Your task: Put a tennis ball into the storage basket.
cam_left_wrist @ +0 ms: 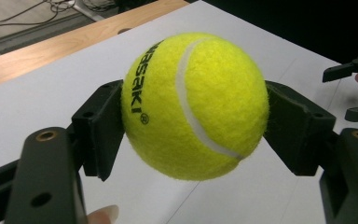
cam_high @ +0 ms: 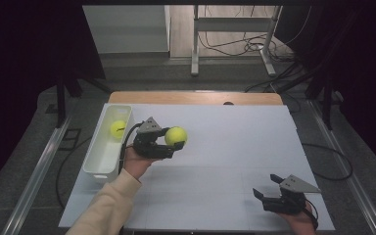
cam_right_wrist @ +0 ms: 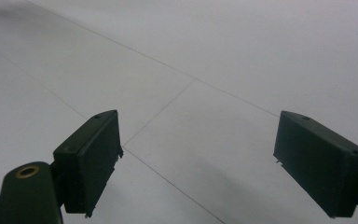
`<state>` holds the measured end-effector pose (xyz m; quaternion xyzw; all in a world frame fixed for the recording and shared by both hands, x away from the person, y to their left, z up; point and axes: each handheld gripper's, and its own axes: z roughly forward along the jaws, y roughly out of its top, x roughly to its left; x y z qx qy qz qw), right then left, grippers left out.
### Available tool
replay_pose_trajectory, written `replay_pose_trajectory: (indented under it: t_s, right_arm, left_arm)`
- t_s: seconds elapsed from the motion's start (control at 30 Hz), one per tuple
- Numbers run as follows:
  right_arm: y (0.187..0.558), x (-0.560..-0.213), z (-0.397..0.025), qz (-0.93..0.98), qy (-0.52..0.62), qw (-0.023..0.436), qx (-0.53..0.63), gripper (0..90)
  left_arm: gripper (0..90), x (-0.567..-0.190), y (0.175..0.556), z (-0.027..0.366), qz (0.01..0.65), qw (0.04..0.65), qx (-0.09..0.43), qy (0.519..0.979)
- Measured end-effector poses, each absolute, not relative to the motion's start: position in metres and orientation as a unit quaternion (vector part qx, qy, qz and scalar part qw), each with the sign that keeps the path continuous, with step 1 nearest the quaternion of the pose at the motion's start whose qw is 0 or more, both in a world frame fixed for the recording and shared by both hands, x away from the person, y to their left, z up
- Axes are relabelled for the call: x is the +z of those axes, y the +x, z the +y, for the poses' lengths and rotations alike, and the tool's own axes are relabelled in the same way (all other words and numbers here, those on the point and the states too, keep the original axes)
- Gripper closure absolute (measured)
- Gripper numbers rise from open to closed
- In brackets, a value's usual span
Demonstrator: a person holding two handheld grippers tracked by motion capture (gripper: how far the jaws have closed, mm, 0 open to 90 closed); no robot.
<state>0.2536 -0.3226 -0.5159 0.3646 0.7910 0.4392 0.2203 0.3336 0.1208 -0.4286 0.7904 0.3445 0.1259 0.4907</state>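
Ball [cam_left_wrist: 195,105] between left tongs [cam_left_wrist: 193,112]

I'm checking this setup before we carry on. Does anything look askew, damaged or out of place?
Nothing stands out. The left gripper holds a tennis ball squarely between its jaws above the white table. A second ball lies inside the white bin at the table's left edge. The right gripper is open, with nothing between its jaws.

surface: white table top [cam_high: 225,147], wooden strip along far edge | on it: white bin [cam_high: 104,152] at left edge | faint panel seams cross the top
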Motion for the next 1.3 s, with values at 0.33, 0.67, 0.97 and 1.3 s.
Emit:
replay_pose_trajectory:
  t_s: [0.33, 0.67, 0.97, 1.3]
  right_arm:
    - [0.254, -0.516, -0.323, 0.791, 0.365, 0.220, 0.438, 15.3]
    - [0.254, -0.516, -0.323, 0.792, 0.365, 0.221, 0.438, 15.3]
    - [0.254, -0.517, -0.323, 0.792, 0.365, 0.220, 0.437, 15.3]
    - [0.254, -0.516, -0.323, 0.791, 0.366, 0.221, 0.437, 15.4]
  left_arm:
    - [26.6, -0.426, 0.332, 0.132, 0.351, 0.491, 0.135, 0.786]
    - [26.6, -0.425, 0.329, 0.142, 0.359, 0.492, 0.138, 0.781]
    - [26.6, -0.423, 0.328, 0.154, 0.368, 0.491, 0.146, 0.776]
    - [26.6, -0.420, 0.327, 0.168, 0.381, 0.492, 0.154, 0.768]
